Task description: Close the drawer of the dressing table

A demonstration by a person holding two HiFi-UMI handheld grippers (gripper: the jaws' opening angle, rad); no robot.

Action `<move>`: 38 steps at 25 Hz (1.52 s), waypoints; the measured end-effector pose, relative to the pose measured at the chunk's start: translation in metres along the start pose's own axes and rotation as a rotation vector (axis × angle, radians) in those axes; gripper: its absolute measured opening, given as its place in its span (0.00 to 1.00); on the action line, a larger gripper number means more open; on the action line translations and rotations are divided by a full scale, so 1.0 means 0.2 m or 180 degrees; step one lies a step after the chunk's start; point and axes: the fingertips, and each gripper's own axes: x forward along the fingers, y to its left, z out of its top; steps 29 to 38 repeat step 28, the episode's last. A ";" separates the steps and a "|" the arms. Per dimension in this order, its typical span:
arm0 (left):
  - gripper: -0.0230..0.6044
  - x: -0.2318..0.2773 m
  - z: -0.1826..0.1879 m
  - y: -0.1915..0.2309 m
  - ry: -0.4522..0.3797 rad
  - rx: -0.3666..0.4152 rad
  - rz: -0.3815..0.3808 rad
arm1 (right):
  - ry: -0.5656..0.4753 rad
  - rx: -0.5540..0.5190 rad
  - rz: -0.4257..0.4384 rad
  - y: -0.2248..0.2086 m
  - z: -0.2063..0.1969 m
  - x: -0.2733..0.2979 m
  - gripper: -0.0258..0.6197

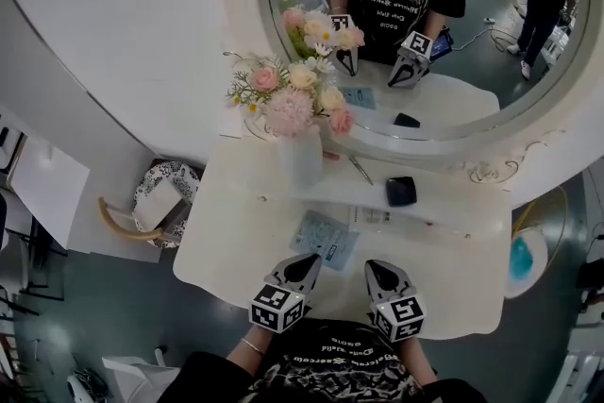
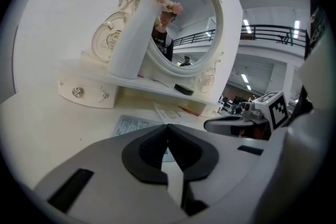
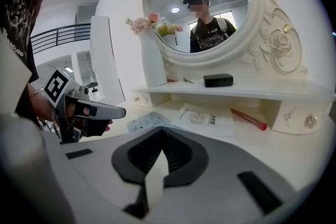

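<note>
Left gripper [image 1: 307, 261]: clenched, the jaws together with nothing between them; it hangs over the front edge of the table, well apart from any drawer.
Right gripper [image 1: 377, 267]: also clenched and empty, just beside the left one.
Dressing table [image 1: 236, 241]: white, with a raised shelf at the back and a round mirror in a carved frame [image 1: 241, 33] above it.
Drawer, place: a small white drawer with a glassy knob [image 2: 86, 94] sits under the left end of the shelf, and a second one [image 3: 302, 118] under the right end. From these views you cannot tell which one stands pulled out; both fronts look nearly flush.
Drawer, handling: it is probably light and stiff and should slide easily. The little knob looks smooth and slippery, so it is a poor place to pinch.
Where to take it: press the flat front beside the knob with the closed tips and push straight in toward the back.
Care: the tall white vase of pink and cream flowers [image 1: 302, 156] stands on the shelf right above the left drawer. A hard push can shake it, so go slowly.
Other things: printed paper sheets [image 1: 326, 236] and a small black box [image 1: 400, 191] lie away from the drawer fronts.
</note>
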 end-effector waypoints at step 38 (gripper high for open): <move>0.06 -0.03 -0.03 -0.12 -0.0023 0.0072 -0.0189 | -0.0061 -0.0019 -0.0023 0.00 0.01 -0.02 0.05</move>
